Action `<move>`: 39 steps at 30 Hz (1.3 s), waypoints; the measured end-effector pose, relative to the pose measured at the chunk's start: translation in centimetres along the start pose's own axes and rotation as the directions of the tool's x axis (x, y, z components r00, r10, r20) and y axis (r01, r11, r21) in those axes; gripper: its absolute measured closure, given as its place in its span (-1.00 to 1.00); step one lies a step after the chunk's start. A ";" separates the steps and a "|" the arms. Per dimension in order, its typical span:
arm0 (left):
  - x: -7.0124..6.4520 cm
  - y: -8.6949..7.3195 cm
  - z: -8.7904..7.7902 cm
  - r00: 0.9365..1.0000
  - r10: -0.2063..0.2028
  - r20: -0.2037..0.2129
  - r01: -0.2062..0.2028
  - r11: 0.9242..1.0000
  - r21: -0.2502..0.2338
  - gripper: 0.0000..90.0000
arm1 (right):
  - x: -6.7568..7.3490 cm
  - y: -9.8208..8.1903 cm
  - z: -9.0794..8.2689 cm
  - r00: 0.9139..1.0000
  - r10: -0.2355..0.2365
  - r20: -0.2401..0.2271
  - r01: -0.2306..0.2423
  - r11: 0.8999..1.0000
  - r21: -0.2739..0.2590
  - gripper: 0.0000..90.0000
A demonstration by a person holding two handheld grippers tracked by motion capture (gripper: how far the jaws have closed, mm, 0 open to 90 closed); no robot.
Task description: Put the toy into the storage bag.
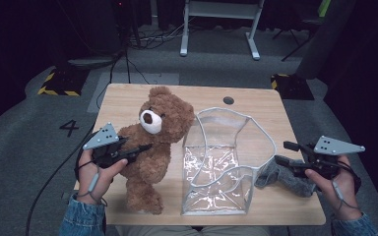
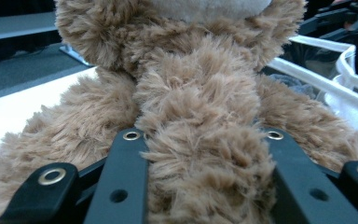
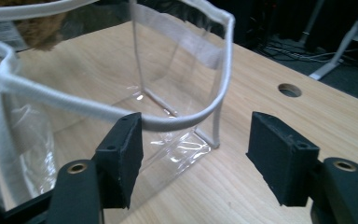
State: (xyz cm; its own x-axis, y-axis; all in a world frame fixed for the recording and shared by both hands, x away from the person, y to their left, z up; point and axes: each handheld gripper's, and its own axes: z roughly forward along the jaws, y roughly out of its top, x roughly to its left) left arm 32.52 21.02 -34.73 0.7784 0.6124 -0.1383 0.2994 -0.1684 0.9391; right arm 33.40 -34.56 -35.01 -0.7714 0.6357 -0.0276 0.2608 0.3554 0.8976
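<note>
Left gripper (image 1: 137,149) has its fingers clamped on the brown teddy bear's (image 1: 155,147) arm near the desk's (image 1: 128,96) left edge, right gripper (image 3: 193,154) fingers spread wide at the clear bag's (image 1: 221,162) rim, so lift high and drop bear feet-first.

Teddy bear (image 1: 153,147) on table (image 1: 280,113), left half, leaning against clear bag (image 1: 224,157) just to its right. Bag stands upright at table centre, mouth up. Cloth (image 1: 288,178) lies right of bag, touching it — near front edge. Cable hole (image 1: 228,100) behind bag.
</note>
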 end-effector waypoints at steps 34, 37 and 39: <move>-2.5 7.1 0.6 0.980 0.119 0.162 -0.103 0.989 -0.107 0.50 | -0.9 1.8 -0.9 0.995 0.087 0.045 -0.088 0.996 0.022 -0.17; -2.9 7.8 1.2 0.976 0.132 0.174 -0.113 0.987 -0.116 0.50 | -0.8 2.1 -0.9 0.995 0.095 0.030 -0.095 0.995 0.003 -0.08; -3.1 8.2 1.4 0.972 0.142 0.185 -0.120 0.985 -0.126 0.49 | -0.5 2.3 -0.7 0.996 0.084 0.019 -0.084 0.996 0.001 -0.04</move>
State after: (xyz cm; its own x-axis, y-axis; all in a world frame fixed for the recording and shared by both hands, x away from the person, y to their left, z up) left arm 33.36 16.62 -27.05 0.9017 0.4283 -0.0593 0.1320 -0.1421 0.9810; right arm 34.00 -34.52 -32.65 -0.7356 0.6763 0.0391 0.3249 0.3015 0.8964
